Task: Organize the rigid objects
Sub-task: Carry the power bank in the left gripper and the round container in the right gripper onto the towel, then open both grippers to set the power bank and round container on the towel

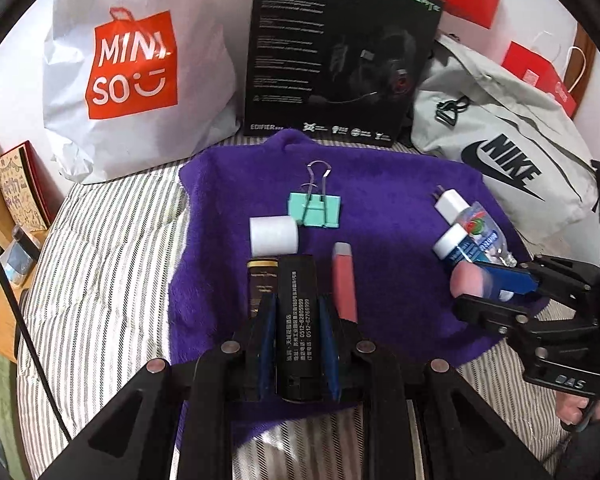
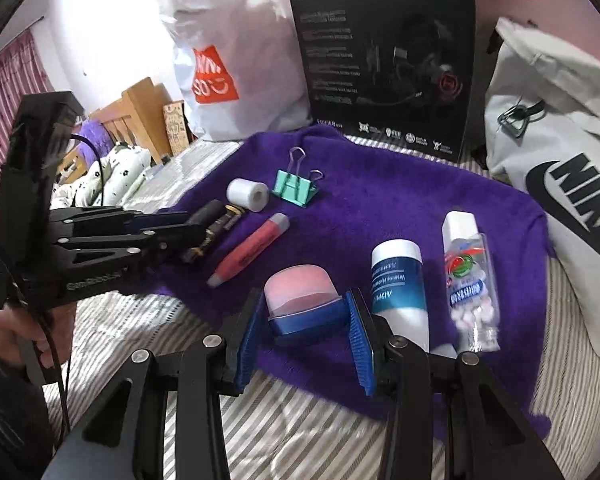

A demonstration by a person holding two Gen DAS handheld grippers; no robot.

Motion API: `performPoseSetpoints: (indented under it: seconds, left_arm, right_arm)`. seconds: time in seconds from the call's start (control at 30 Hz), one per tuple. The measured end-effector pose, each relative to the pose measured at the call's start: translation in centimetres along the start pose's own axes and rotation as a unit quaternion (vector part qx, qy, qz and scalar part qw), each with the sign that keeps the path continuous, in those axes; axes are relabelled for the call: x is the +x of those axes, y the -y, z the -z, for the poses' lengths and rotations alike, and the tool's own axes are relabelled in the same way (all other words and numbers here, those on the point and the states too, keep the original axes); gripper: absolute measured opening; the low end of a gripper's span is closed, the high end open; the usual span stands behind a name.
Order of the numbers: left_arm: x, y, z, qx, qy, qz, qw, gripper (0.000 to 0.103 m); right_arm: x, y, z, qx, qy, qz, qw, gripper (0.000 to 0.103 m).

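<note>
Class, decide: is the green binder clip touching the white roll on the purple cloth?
Apart. The right wrist view shows purple cloth between the white roll and the green binder clip.

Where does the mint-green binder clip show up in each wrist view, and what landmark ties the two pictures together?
Left wrist view: the binder clip lies centre frame on the purple towel, just right of and behind the white roll.
Right wrist view: the binder clip sits upper centre-left on the towel, right of the white roll.
Shared landmark: the black headset box standing behind the towel.
</note>
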State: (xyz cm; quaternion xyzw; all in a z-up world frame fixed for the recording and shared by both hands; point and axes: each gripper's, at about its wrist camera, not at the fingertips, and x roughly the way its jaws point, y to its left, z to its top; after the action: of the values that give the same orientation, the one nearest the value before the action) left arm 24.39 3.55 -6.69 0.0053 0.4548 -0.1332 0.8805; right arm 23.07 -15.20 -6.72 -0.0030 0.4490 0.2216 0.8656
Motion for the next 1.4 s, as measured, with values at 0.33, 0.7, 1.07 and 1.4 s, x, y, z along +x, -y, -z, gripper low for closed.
performPoseSetpoints:
  seconds: [0.33,0.7,1.07,1.4]
  left_arm:
    - [1.3,-0.5,-0.7,0.001,-0.008,0.012,0.9999,0.021]
    - [2.0,-0.2,-0.9,0.011,-0.021,0.017,0.9996,0.021]
    - [3.1,0.7,-1.7,0.030,-0.037,0.019,0.9987,0.021]
    - [4.6,1.5,-1.9,0.046,-0.053,0.004,0.9975,0.021]
  right_arm:
    - [4.3,-0.2,-0.6,-0.029,-0.056,0.011,0.998,0.041]
    - [5.1,-0.7,-1.0,-0.076,-0.073,0.009,0.994,0.041]
    - [2.9,0.5,-1.0,-0.052,-0.068,0.000,0.996,0.042]
    - [-1.3,1.3,0.3,-0.029,-0.033,0.016,0.999,0.042]
